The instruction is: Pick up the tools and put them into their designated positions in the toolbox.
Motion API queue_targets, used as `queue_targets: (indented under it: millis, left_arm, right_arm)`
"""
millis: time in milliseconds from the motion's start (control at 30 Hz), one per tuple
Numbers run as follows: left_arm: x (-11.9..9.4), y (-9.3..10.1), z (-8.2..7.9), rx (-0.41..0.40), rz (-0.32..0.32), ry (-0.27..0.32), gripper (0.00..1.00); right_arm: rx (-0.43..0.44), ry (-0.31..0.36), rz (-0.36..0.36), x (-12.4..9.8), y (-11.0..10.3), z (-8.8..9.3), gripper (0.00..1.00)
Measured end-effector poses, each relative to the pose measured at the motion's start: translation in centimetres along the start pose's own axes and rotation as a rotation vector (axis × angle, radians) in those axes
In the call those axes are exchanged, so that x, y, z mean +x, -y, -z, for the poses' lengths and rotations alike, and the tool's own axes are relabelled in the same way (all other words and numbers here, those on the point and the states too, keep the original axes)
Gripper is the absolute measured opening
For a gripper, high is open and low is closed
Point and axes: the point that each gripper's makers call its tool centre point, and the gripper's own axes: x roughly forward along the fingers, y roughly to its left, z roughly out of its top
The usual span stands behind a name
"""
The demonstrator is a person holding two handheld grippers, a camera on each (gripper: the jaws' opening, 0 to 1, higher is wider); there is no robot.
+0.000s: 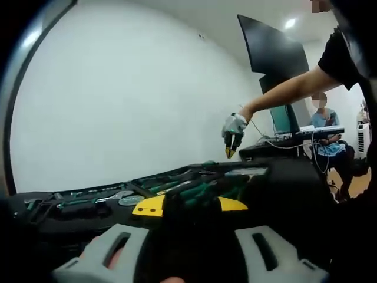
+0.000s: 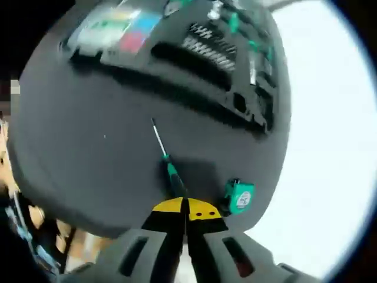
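Left gripper view looks low across a dark tabletop (image 1: 283,177) toward a white wall. The left tool (image 1: 189,209) rises from the bottom edge with its yellow-tipped jaws spread wide apart and nothing between them. Just beyond the tips lies the open toolbox (image 1: 88,203), a flat black tray running off to the left, with green-handled tools (image 1: 197,188) and wrenches (image 1: 112,197) seated in its slots. Farther off and to the right, the right tool (image 1: 231,152) hangs above the tabletop at the end of the person's outstretched arm (image 1: 288,88), its yellow tips pointing down. A large dark monitor (image 1: 274,50) stands at the far right, and a seated person in blue (image 1: 327,127) is behind it.

In the right gripper view, the right tool (image 2: 187,207) has its jaws pressed together, pinching the handle end of a green-handled screwdriver (image 2: 166,160). The screwdriver's thin shaft points away from the jaws over the bare dark tabletop (image 2: 88,171). A small green tape measure (image 2: 238,196) lies on the tabletop just right of the jaw tips. At the far side, the toolbox (image 2: 218,65) shows rows of bits and sockets in black foam, with blurred coloured packages (image 2: 118,32) to the left of them.
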Motion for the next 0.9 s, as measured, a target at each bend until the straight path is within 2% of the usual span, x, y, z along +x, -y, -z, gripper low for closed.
queue_targets:
  millis: [67, 100, 133, 167, 200, 233, 267, 333, 467, 533, 600, 667, 767, 833, 900]
  left_arm:
    - [0.0, 0.0, 0.0, -0.003, 0.001, 0.002, 0.32]
    - [0.0, 0.0, 0.0, -0.004, 0.003, 0.003, 0.32]
    - [0.0, -0.1, 0.0, -0.005, 0.005, 0.003, 0.32]
    - [0.1, -0.1, 0.0, -0.006, 0.007, 0.003, 0.32]
    - [0.1, -0.1, 0.0, -0.007, 0.008, 0.002, 0.32]
    - [0.1, -0.1, 0.1, -0.007, 0.008, 0.002, 0.32]
    - [0.1, -0.1, 0.1, -0.007, 0.008, 0.001, 0.32]
    - [0.1, -0.1, 0.1, -0.007, 0.01, 0.002, 0.32]
    - [0.1, -0.1, 0.1, -0.012, 0.009, 0.003, 0.32]
    - [0.1, -0.1, 0.1, -0.014, 0.01, 0.003, 0.32]
    - [0.2, 0.0, 0.1, -0.017, 0.014, 0.0, 0.32]
    - [0.3, 0.1, 0.2, -0.013, 0.019, -0.008, 0.32]
    - [0.3, 0.1, 0.4, -0.011, 0.018, -0.014, 0.32]
    - [0.3, 0.0, 0.4, -0.015, 0.013, -0.013, 0.32]
    - [0.3, 0.0, 0.3, -0.018, 0.013, -0.012, 0.32]
  right_arm:
    - [-0.044, 0.004, 0.004, 0.6, 0.1, 0.7, 0.0]
    - [-0.102, 0.001, -0.003, 0.7, 0.0, 0.2, 0.0]
    - [-0.123, -0.001, -0.026, 0.8, -0.6, 0.2, 0.01]
    - [-0.104, -0.013, -0.072, 1.2, -1.4, 0.8, 0.05]
    - [-0.124, -0.026, -0.096, 1.4, -1.9, 1.0, 0.13]
    - [-0.144, -0.036, -0.087, 1.7, -1.7, 1.2, 0.2]
    - [-0.142, -0.039, -0.09, 2.3, -1.4, 2.1, 0.2]
    - [-0.09, -0.046, -0.118, 2.4, -1.7, 2.3, 0.18]
    - [-0.118, -0.055, -0.125, 3.2, -0.8, 3.1, 0.16]
    - [-0.118, -0.049, -0.119, 3.4, -0.3, 2.6, 0.13]
    - [-0.098, -0.023, -0.159, 3.7, -0.8, 1.7, 0.11]
    - [-0.121, -0.036, -0.205, 4.4, -1.2, 2.0, 0.11]
    - [-0.135, -0.039, -0.235, 4.7, -1.3, 1.5, 0.13]
    - [-0.107, -0.049, -0.298, 4.7, -2.1, 1.8, 0.08]
    - [-0.104, -0.045, -0.29, 4.6, -1.8, 1.7, 0.08]
